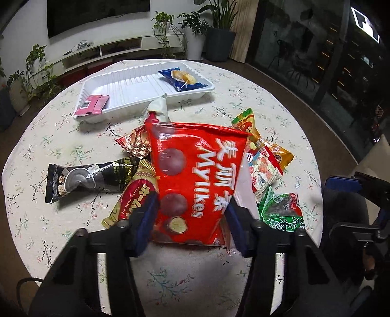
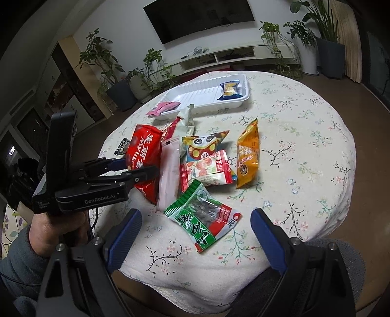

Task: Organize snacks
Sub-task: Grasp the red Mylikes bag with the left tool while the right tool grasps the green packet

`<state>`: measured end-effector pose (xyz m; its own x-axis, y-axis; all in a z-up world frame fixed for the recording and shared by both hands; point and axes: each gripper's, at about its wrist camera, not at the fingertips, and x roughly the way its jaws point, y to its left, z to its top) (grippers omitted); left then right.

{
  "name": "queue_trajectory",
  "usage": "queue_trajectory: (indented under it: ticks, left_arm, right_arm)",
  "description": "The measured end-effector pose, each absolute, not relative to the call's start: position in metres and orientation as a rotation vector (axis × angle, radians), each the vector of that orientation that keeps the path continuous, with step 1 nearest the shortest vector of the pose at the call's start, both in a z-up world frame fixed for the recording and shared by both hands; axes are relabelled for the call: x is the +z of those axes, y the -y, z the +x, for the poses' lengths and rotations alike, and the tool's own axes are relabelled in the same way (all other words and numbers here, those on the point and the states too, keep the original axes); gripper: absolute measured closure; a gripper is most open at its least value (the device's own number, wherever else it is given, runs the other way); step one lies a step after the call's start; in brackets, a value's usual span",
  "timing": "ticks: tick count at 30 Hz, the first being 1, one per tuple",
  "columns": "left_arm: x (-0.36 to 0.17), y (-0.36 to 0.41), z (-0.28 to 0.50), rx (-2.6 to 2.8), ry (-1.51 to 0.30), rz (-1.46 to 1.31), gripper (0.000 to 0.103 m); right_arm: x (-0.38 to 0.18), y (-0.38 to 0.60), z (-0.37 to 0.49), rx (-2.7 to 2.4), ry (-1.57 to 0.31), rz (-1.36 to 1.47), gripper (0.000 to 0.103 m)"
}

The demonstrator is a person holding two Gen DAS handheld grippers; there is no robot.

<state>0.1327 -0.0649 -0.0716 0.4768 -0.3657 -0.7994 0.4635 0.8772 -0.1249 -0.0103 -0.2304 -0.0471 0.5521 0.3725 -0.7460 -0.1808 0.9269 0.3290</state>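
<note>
Okay, left gripper (image 1: 192, 209): mine; blue pads pressed on both sides of the red Mylikes bag (image 1: 195, 180), low on the pack; jaws narrowed about it, gripping
red Mylikes bag: near side of the snack pile, top edge tilted toward the tray; in the right wrist view it (image 2: 146, 156) sits at the left of the pile with my left gripper (image 2: 136, 170) clamped on it
right gripper (image 2: 196, 231): mine; jaws stand wide, nothing between the pads; hovering over the near table edge, just short of the green seaweed packet (image 2: 202, 219); no contact
white tray (image 1: 136, 87): far side of the table; blue snack packet (image 1: 181, 79) lying at its right end; pink packet (image 1: 93, 104) hanging over its left rim
pile: black packet (image 1: 90, 178) to the left, well apart from the tray; gold-red packet (image 1: 134, 202) under the red bag; red-white peanut packet (image 2: 207, 170), panda packet (image 2: 202, 143) and orange packet (image 2: 248, 156) to the right; pale pink packet (image 2: 168, 175) just beside the red bag
table (image 2: 304, 158): round, floral cloth
hand (image 2: 56, 226): grey sleeve, grasps the left gripper's handle
background: wall TV (image 2: 199, 17), potted plants (image 2: 102, 58); too far for detail
</note>
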Motion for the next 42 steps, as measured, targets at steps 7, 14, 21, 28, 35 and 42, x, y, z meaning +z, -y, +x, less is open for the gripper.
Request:
queue_trajectory:
  ticks: [7, 14, 21, 28, 35, 42]
  left_arm:
    - [-0.071, 0.056, 0.135, -0.522, -0.961, 0.081, 0.070]
    - [-0.063, 0.044, 0.129, -0.549, -0.969, 0.034, 0.070]
    - [-0.050, 0.023, 0.112, -0.577, -0.974, -0.031, 0.070]
    - [-0.048, -0.006, 0.090, -0.575, -0.993, -0.107, 0.070]
    - [-0.060, -0.014, 0.077, -0.578, -1.022, -0.131, 0.070]
    - [-0.062, -0.011, 0.073, -0.594, -1.026, -0.136, 0.070]
  right_arm:
    - [-0.048, 0.222, -0.009, 0.357, -0.952, 0.167, 0.013]
    - [-0.048, 0.208, 0.003, 0.424, -1.000, 0.027, 0.016]
    - [-0.062, 0.185, 0.021, 0.539, -1.079, -0.201, 0.025]
    - [-0.078, 0.180, 0.041, 0.586, -1.165, -0.308, 0.034]
    - [-0.095, 0.169, 0.045, 0.638, -1.235, -0.402, 0.044]
    - [-0.094, 0.166, 0.053, 0.646, -1.264, -0.408, 0.054]
